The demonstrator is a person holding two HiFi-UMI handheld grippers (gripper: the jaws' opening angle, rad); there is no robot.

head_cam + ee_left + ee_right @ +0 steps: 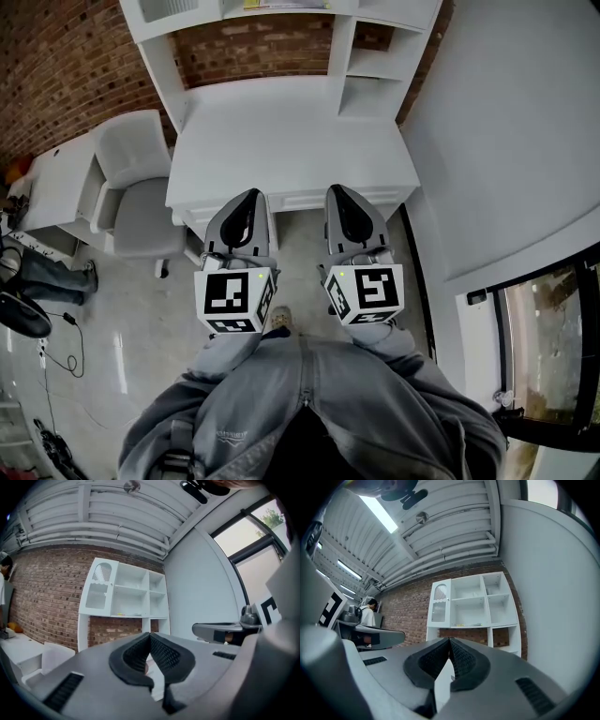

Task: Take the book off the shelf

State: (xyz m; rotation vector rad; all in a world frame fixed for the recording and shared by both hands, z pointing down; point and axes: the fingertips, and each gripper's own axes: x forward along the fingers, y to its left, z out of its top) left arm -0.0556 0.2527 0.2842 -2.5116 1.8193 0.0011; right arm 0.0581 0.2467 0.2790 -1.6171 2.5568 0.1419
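**Both claws shut and empty, book on its shelf across the surface**

The left claw (247, 195) and the right claw (340, 190) are held side by side at waist height and point level at the white shelf (352, 56). Each has its jaws pressed together with nothing between them. That looks like a carrying pose for the approach, not a reach.

The book (123, 614) seems to be the thin yellowish thing lying flat in the middle compartment, on the lowest board just above the brick-backed gap. It is well apart from both claws.

The white surface (281, 141) sits between the claws and the shelf, so its depth has to be leaned across. A flat book offers only a thin edge, so I'd guess a claw must spread and come in level with the board.

A grey chair (141, 202) stands to the left of the surface, out of the path. A plain white wall (506, 122) crowds the right side. Another person (370, 613) stands far off by the brick wall (66, 66).
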